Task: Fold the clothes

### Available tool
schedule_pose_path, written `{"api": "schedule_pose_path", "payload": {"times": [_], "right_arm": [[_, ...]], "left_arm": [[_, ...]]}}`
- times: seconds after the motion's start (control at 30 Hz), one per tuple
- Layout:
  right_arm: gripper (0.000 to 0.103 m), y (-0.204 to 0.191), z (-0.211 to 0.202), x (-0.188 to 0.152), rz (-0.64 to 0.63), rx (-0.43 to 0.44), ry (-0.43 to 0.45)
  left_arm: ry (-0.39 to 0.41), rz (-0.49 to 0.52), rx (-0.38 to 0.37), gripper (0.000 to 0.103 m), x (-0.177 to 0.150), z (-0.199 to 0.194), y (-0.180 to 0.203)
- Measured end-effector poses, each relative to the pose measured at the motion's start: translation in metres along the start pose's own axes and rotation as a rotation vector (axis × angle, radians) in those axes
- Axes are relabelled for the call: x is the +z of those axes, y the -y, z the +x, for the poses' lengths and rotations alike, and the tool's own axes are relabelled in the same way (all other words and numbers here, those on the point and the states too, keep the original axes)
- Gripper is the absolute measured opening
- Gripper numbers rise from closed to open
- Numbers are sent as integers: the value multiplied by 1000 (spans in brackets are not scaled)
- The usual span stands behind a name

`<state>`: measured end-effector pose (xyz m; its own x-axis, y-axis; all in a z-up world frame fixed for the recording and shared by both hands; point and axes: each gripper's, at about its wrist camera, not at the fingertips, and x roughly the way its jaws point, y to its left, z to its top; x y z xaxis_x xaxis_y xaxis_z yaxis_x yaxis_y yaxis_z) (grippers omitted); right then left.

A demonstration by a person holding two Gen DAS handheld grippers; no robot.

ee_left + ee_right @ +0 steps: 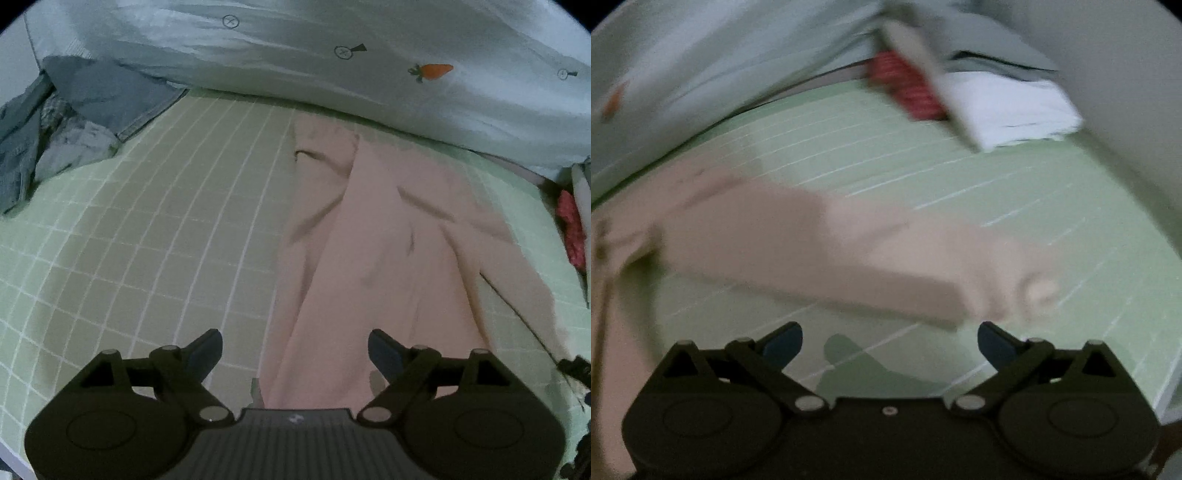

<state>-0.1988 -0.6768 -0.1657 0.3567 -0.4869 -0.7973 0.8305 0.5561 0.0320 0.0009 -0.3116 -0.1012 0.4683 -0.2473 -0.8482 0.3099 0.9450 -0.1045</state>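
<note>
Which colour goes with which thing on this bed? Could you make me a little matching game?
Things:
1. garment lying in front of the grippers
2. checked bedsheet
3. folded stack by the wall
4. crumpled clothes at far left

Colours:
A. white
B. blue-grey
C. pale pink
D. light green

Pairs: 1-C, 2-D, 3-A, 4-B

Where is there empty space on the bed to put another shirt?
The biggest bare patch of green checked sheet lies between the pink garment and the blue-grey clothes heap. Another runs from the pink garment to the folded white stack. It is crowded along the carrot-print quilt.
</note>
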Motion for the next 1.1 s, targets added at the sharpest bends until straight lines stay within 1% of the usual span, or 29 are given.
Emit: {"api": "schedule_pose_path", "payload": {"times": [0.1,0.13,0.3,0.5,0.53,0.57,0.6,0.63,0.67,0.73,0.8,0.83,0.9,0.93,1.0,1.03,1.1], "right_arm": [[102,21,15,14,71,-90,12],[103,27,19,16,90,-107,13],[103,49,38,21,167,-143,5],[103,50,42,20,166,-147,12],[103,51,42,21,151,-133,8],[100,51,43,23,125,-113,5],[94,49,41,24,78,-78,12],[73,47,38,26,19,-31,27],[43,42,35,29,-31,1,29],[13,30,30,35,-116,43,15],[11,18,24,41,-201,84,1],[11,9,18,43,-235,105,12],[11,-12,-3,42,-282,155,65],[11,-24,-13,40,-293,195,88],[11,-51,-28,34,-284,293,105],[11,-65,-35,32,-275,344,109],[11,-97,-46,25,-238,471,87]], "left_arm": [[-7,18,26,87,5,3,6],[-11,21,34,87,7,5,8],[-35,34,68,88,11,12,17],[-40,15,87,88,8,9,16],[-37,12,84,88,7,7,14],[-34,10,80,88,6,6,13],[-32,7,77,88,4,5,12],[-31,6,71,88,3,3,10],[-31,6,65,88,2,1,8],[-28,3,52,88,0,-4,4],[-17,-1,38,88,0,-11,-1],[-7,-3,32,88,-1,-15,-3],[13,-6,23,88,-2,-20,-7],[16,-8,21,88,-2,-21,-9],[19,-17,19,88,-1,-21,-15],[19,-23,19,88,1,-21,-19],[24,-34,12,88,4,-17,-25]]}}
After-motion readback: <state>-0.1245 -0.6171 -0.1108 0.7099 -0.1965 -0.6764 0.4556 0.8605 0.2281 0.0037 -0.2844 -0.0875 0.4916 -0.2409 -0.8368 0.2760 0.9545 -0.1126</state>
